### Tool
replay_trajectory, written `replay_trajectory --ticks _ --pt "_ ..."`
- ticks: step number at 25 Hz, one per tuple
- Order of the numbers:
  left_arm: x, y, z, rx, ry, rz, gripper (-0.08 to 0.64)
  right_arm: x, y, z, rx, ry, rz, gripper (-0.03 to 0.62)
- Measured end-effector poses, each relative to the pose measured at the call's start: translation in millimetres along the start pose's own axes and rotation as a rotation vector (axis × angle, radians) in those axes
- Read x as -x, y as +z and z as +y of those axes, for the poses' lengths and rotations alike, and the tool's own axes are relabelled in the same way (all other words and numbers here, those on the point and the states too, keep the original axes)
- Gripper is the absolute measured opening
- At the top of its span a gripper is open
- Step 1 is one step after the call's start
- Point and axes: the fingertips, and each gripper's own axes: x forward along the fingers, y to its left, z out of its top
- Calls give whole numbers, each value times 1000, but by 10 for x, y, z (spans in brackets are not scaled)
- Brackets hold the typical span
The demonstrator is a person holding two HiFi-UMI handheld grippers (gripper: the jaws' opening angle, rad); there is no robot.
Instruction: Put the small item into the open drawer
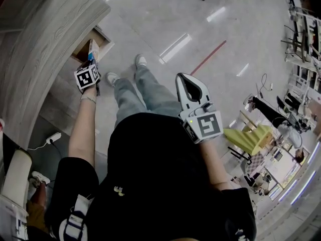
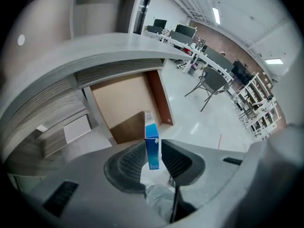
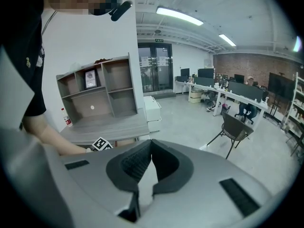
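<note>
Left hand-held gripper [image 2: 153, 149] has its ribbed dark pads pinched on the small box [image 2: 151, 136], a slim blue-and-white carton with sharp edges and fine print on its faces. The box stands with its long axis running out along the jaws, most of it poking past the tips. And look where that axis points: straight down and ahead into the open drawer [image 2: 121, 101], whose bare tan floor and reddish-brown side wall sit directly beyond the box. So the carton is in the air above the drawer mouth, not yet inside it. The drawer hangs out from under the curved grey wood-grain tabletop [image 2: 102, 49], smooth-topped with a banded edge. By my reading this is the left hand's job entirely, a short drop or lowering along that line. The right hand-held gripper [image 3: 151, 145] sits well apart near the person's torso, jaws closed tip to tip on nothing, aimed across the room away from the drawer.
</note>
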Motion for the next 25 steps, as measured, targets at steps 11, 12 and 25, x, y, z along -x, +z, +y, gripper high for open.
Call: replay_trajectory --ticks 11,12,25 --pt "263 51 13 3 52 -48 94 -19 152 -10 16 45 -54 12" --pt "304 60 14 1 54 -56 95 -21 177 9 18 53 -68 12" --pt "1158 425 -136 -16 26 -247 135 -119 446 230 64 161 -144 12"
